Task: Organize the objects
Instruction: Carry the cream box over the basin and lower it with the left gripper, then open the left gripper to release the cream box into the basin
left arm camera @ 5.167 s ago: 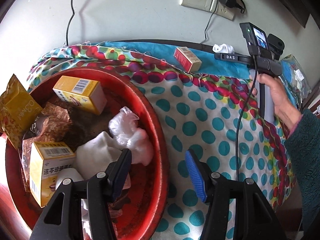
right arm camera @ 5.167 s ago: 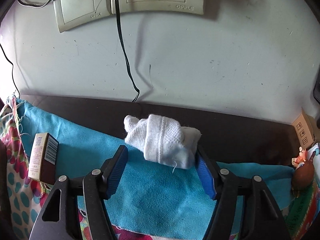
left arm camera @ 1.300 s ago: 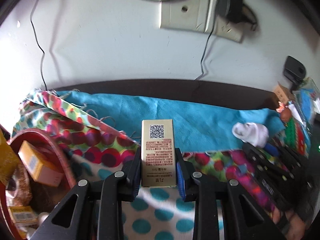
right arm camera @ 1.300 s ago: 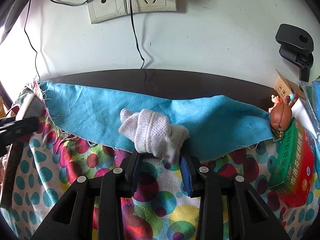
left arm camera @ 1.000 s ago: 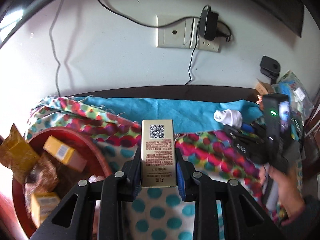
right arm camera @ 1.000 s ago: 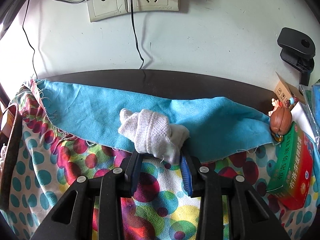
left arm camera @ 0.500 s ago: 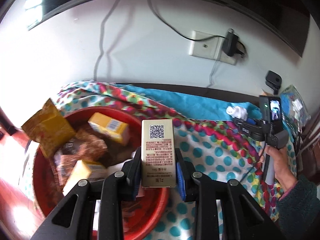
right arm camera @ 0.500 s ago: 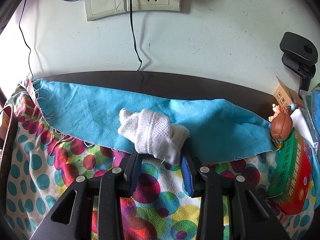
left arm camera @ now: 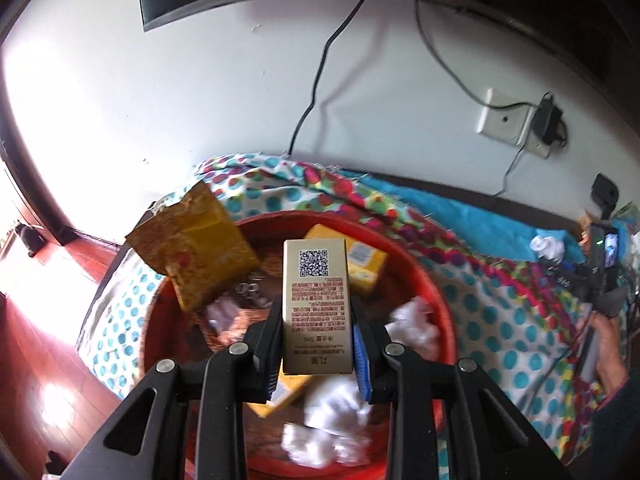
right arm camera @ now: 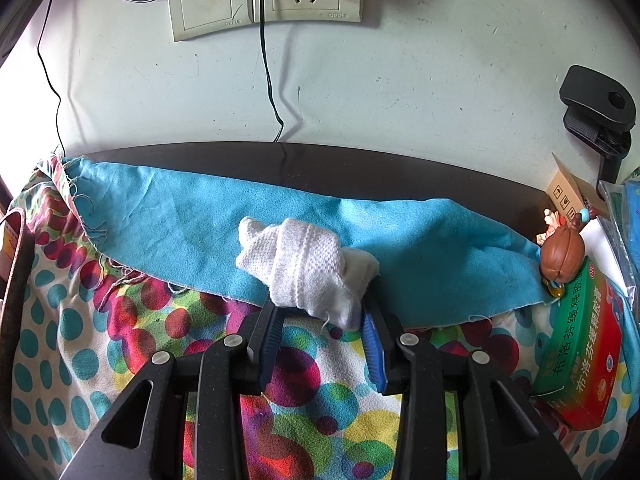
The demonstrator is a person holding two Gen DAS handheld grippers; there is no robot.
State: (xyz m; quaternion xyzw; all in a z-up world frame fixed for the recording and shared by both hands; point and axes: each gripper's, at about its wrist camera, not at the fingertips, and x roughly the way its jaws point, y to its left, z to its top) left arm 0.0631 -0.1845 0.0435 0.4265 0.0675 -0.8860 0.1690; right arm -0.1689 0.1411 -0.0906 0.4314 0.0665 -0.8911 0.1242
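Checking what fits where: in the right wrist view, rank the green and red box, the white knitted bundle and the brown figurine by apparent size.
1. green and red box
2. white knitted bundle, though nearness flatters it
3. brown figurine

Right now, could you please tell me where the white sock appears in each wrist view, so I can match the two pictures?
Left wrist view: the white sock is small at the far right edge, on the blue cloth, at the tip of the right gripper.
Right wrist view: the sock sits at centre, between that gripper's pads.
Shared landmark: the blue cloth along the wall.
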